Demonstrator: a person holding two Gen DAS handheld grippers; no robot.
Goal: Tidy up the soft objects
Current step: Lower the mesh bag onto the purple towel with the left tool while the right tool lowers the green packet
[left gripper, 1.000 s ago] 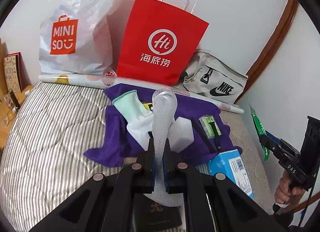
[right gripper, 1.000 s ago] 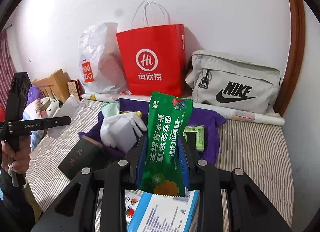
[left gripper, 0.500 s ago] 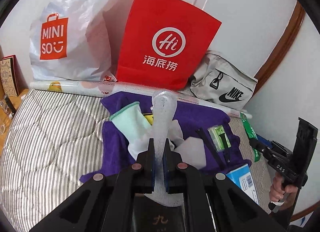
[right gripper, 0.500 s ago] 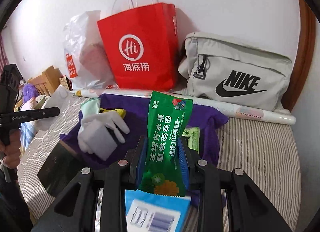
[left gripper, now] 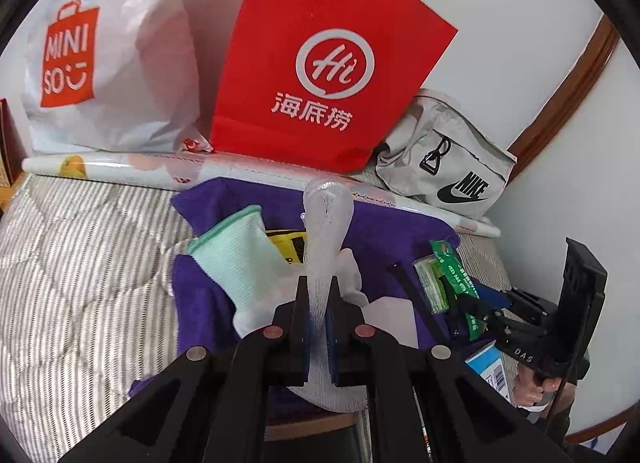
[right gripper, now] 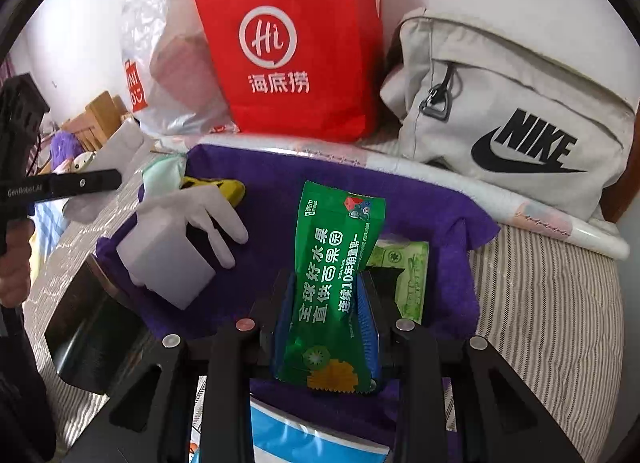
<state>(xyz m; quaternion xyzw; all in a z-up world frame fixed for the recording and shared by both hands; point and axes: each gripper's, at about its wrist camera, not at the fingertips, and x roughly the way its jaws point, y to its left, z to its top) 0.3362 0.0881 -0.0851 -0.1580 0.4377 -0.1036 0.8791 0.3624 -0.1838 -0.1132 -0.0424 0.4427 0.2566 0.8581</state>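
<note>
The left gripper (left gripper: 319, 295) is clamped on a white mesh sleeve (left gripper: 326, 231), which stands up between its fingers above the purple cloth (left gripper: 384, 231). Just left of it and below, a mint-cuffed glove (left gripper: 236, 259) lies on the cloth, with a yellow item (left gripper: 286, 241) partly hidden beneath it. The right gripper (right gripper: 327, 303) is closed on a green packet (right gripper: 336, 263), held upright over the cloth's middle (right gripper: 272, 223). In that view the glove (right gripper: 208, 215) and a white block (right gripper: 166, 263) lie to the left, touching each other, and a pale green pack (right gripper: 408, 275) lies just right of the packet, half hidden behind the finger.

The striped bedding (left gripper: 80, 263) is bare to the left of the cloth; a narrower strip (right gripper: 552, 303) shows on the right. At the back edge a roll (left gripper: 120, 167) lies along the wall, with a Miniso bag (left gripper: 108, 63), a red bag (left gripper: 320, 75) and a Nike bag (right gripper: 512, 115) standing close behind it.

A black box (right gripper: 84, 327) and a blue box (right gripper: 304, 439) are cut off under the right gripper's body, and their print cannot be read.
</note>
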